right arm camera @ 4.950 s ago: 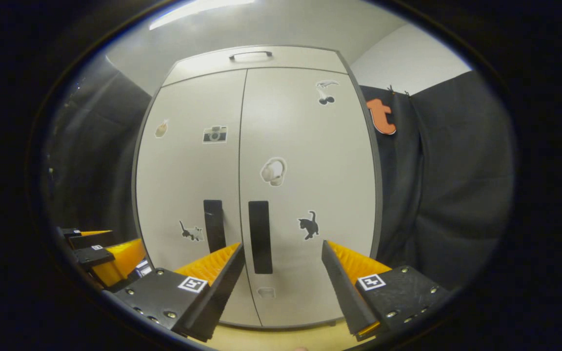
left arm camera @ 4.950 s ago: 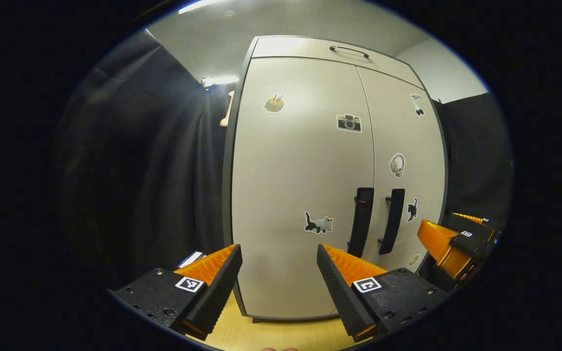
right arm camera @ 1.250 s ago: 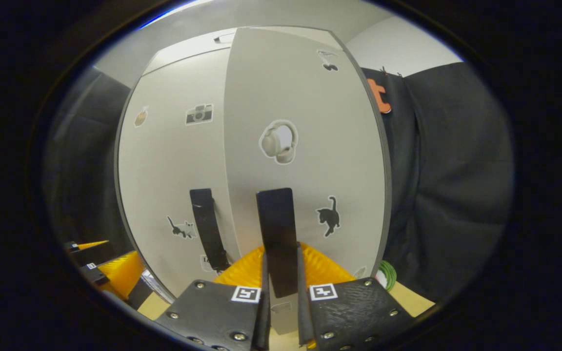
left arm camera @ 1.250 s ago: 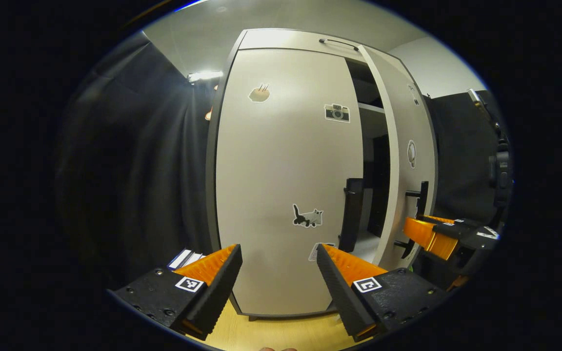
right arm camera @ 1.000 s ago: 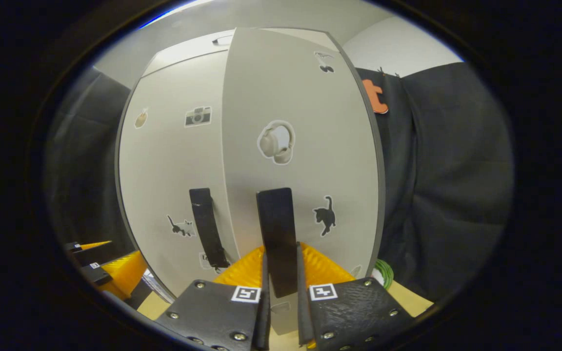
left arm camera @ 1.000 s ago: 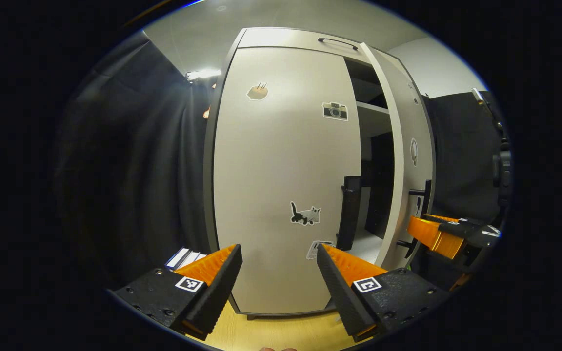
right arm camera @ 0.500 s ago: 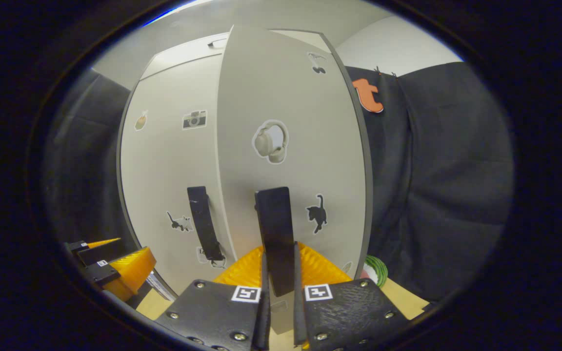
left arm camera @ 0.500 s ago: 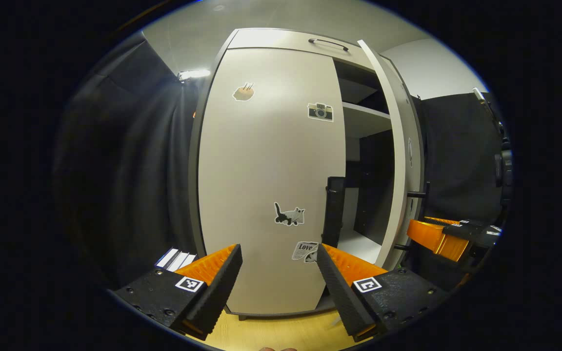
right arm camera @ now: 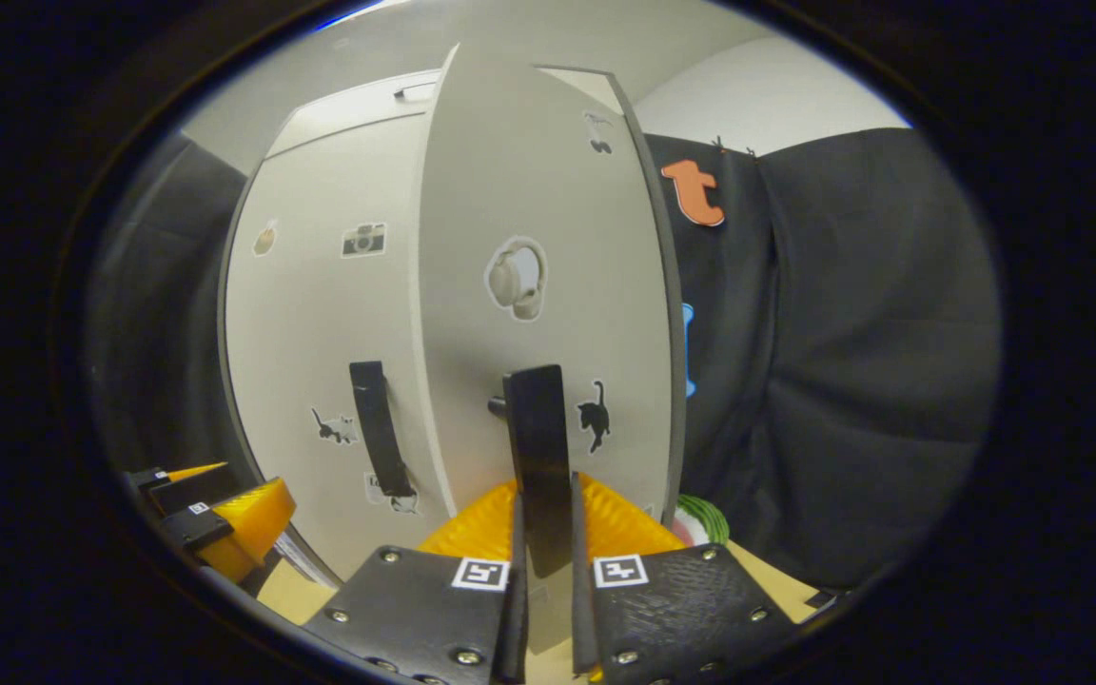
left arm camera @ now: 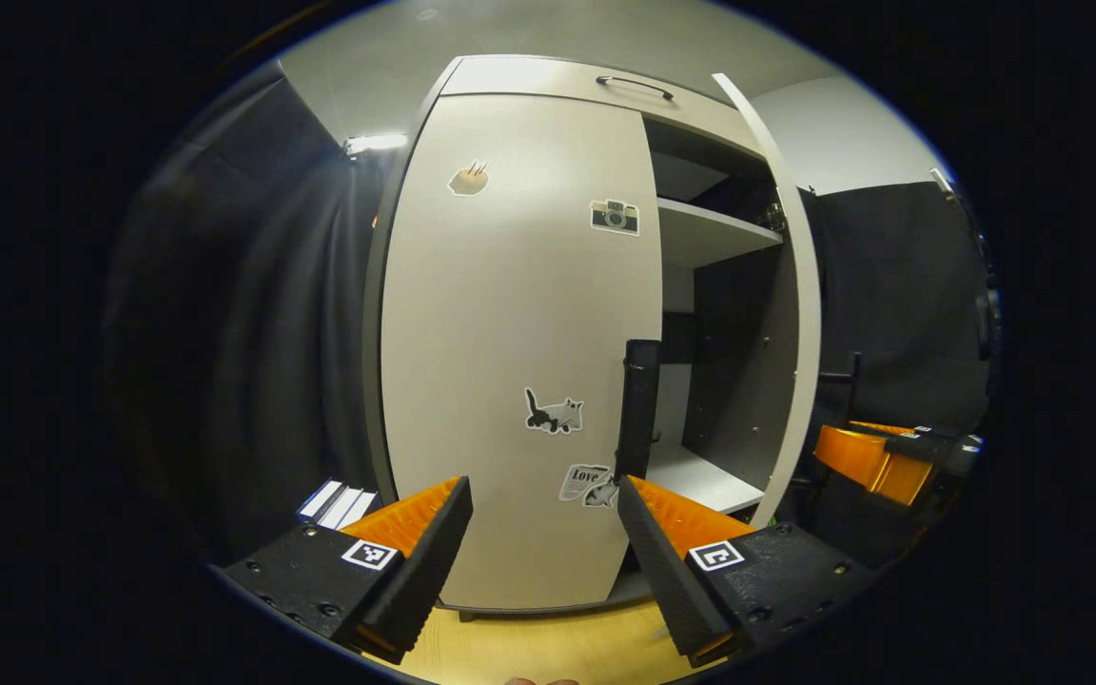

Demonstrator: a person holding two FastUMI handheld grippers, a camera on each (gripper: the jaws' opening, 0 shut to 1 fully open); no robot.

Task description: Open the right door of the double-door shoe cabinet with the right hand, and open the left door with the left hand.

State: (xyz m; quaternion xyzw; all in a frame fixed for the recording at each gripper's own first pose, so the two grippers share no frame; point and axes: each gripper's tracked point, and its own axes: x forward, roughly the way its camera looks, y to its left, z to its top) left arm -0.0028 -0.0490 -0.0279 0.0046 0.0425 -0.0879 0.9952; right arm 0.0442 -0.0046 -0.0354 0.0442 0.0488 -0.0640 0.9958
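The pale shoe cabinet point(left arm camera: 548, 86) has its right door point(left arm camera: 800, 314) swung out edge-on, baring a shelf point(left arm camera: 710, 233) and the dark inside. In the right gripper view my right gripper point(right arm camera: 544, 590) is shut on the right door's black handle point(right arm camera: 537, 457), with the door point(right arm camera: 529, 190) angled toward me. The left door point(left arm camera: 510, 333) stands closed, its black handle point(left arm camera: 638, 409) just above my right fingertip. My left gripper point(left arm camera: 543, 533) hangs open in front of the left door, nothing between its fingers. The right gripper point(left arm camera: 876, 457) also shows at the far right of the left gripper view.
Black cloth point(right arm camera: 843, 362) hangs on both sides of the cabinet. Pale wooden floor point(left arm camera: 548, 647) lies below the doors. A green-and-white thing point(right arm camera: 700, 518) lies on the floor by the right door's foot. A flat white thing point(left arm camera: 334, 499) lies at the cabinet's left.
The right door has swung further open with my right gripper still on its handle; more shelf and interior show. The left gripper has stayed open and drifted slightly nearer the left handle.
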